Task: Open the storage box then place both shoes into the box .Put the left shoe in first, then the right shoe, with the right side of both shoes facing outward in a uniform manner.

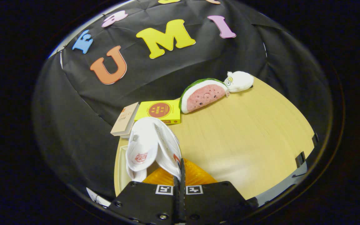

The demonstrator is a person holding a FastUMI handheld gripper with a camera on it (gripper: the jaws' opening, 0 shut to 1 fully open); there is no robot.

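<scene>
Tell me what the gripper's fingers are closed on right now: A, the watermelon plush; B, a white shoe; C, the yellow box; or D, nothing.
B: the gripper has its fingers pressed together on the edge of the white shoe, which is held up just ahead of them, above the orange piece.

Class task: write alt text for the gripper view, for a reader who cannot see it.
The gripper is closed on the edge of a white shoe, above an orange ribbed surface. Beyond, on a wooden table, lie a yellow book, a beige book, a watermelon plush and a white plush.
</scene>
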